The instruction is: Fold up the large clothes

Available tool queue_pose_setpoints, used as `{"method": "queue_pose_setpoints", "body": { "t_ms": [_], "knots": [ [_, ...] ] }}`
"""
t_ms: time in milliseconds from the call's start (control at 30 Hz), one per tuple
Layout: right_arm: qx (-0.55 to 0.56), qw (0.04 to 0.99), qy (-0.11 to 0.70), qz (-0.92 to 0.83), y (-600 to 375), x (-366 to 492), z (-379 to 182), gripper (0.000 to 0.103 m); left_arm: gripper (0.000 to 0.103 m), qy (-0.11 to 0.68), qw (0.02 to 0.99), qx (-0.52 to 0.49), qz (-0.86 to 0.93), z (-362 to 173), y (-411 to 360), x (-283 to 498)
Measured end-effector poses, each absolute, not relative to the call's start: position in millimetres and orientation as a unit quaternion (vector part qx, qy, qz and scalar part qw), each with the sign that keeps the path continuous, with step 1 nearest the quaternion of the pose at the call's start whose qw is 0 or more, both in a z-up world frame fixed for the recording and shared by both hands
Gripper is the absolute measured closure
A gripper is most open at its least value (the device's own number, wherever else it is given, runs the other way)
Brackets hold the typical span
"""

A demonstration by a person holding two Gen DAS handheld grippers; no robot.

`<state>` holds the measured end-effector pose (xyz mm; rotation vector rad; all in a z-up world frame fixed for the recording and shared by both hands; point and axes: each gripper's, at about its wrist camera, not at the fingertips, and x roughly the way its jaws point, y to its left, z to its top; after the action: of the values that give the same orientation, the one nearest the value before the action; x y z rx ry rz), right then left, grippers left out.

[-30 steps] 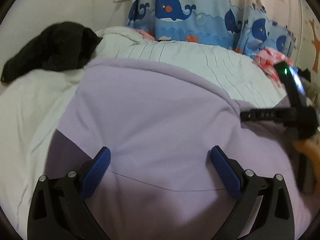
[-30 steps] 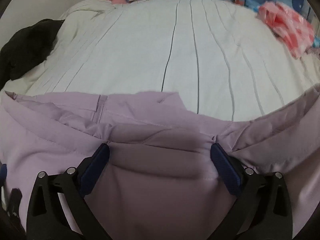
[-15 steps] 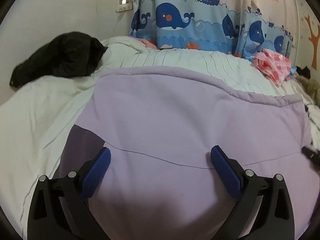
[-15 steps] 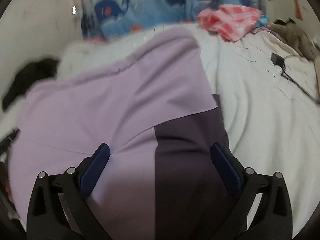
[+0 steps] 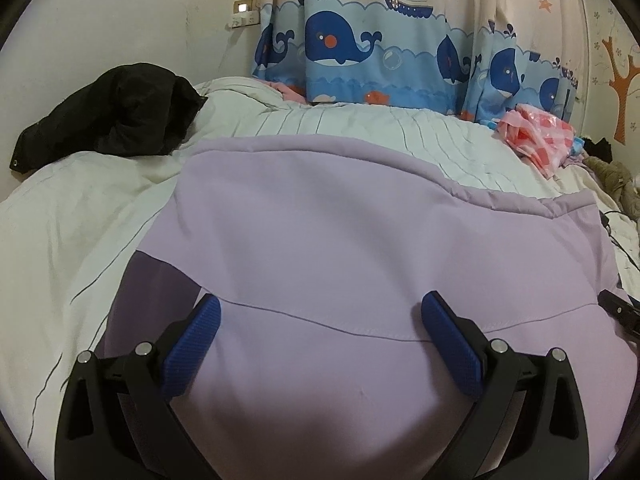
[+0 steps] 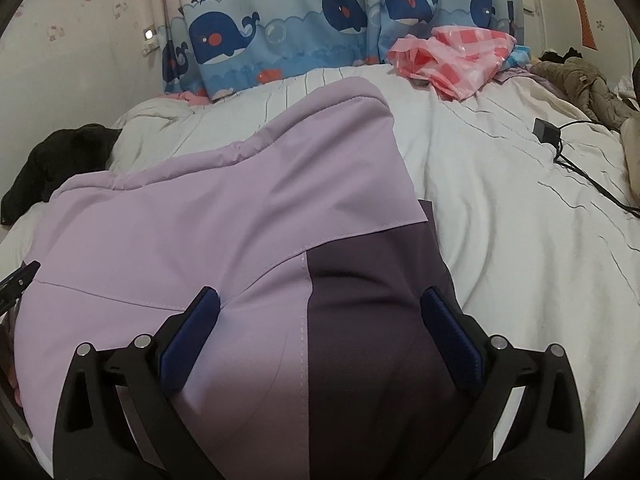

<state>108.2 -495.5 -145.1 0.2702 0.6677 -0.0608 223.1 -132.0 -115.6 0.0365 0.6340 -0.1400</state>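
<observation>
The lilac garment (image 5: pixel 360 248) runs under both views' bottom edges — its near hem is unseen. The other gripper (image 5: pixel 620 314) shows only a black sliver at the frame edge — its jaws are hidden.

Left gripper (image 5: pixel 320 320) and right gripper (image 6: pixel 320 316) apparently both spread wide.

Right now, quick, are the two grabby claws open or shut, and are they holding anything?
Left gripper: jaws open, holding nothing, above the purple garment.
Right gripper: jaws open, holding nothing, above the same garment.
</observation>
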Motion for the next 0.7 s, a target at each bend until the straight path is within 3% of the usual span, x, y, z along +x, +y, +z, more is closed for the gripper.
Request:
{"method": "queue_pose_setpoints", "body": {
  "t_ms": [167, 700],
  "knots": [
    [0.147, 0.946, 0.287, -0.030, -500.5, 95.1, -140.8, 0.006, 0.007, 0.310, 0.948, 0.017, -0.075, -116.1, -132.0, 223.8],
    [0.141, 0.945, 0.291, -0.039, -499.6, 98.7, -140.9, 0.006, 0.007, 0.314, 0.945, 0.000, -0.093, -120.7, -126.5, 226.2]
  ]
}}
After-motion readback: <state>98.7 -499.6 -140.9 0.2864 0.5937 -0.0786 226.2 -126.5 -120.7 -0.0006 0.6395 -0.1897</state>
